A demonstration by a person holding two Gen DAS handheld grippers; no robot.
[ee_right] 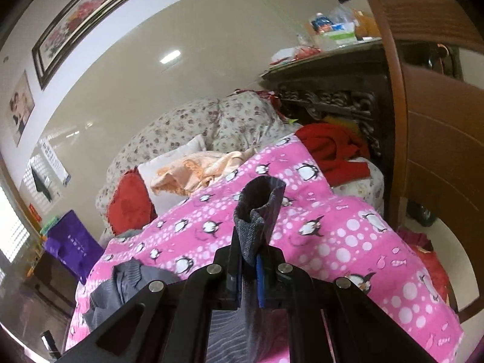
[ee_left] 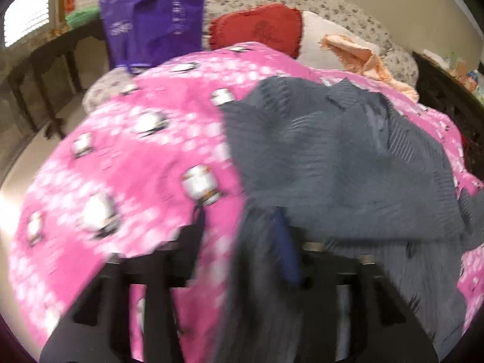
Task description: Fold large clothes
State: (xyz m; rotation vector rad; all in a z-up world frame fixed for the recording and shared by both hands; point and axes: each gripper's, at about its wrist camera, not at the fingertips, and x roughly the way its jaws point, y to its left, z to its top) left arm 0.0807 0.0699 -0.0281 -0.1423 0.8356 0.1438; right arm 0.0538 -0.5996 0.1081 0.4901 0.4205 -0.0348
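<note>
A grey ribbed garment (ee_left: 341, 163) lies crumpled on a pink penguin-print blanket (ee_left: 127, 157) spread over the bed. My left gripper (ee_left: 242, 236) has grey cloth hanging between its fingers, one dark finger (ee_left: 198, 220) and one blue pad (ee_left: 286, 251); the view is blurred and the fingers stand apart. My right gripper (ee_right: 252, 260) is shut on a fold of the same garment, which sticks up above the fingertips (ee_right: 260, 202). More of the garment (ee_right: 121, 284) lies lower left on the blanket (ee_right: 332, 242).
A purple bag (ee_left: 154, 15), a red cushion (ee_left: 257, 27), a white pillow with peach cloth (ee_left: 357, 51) and a floral duvet (ee_right: 211, 121) sit at the bed's head. Red clothing (ee_right: 332, 148) lies by a dark carved cabinet (ee_right: 332, 96). A wooden door (ee_right: 438, 121) stands right.
</note>
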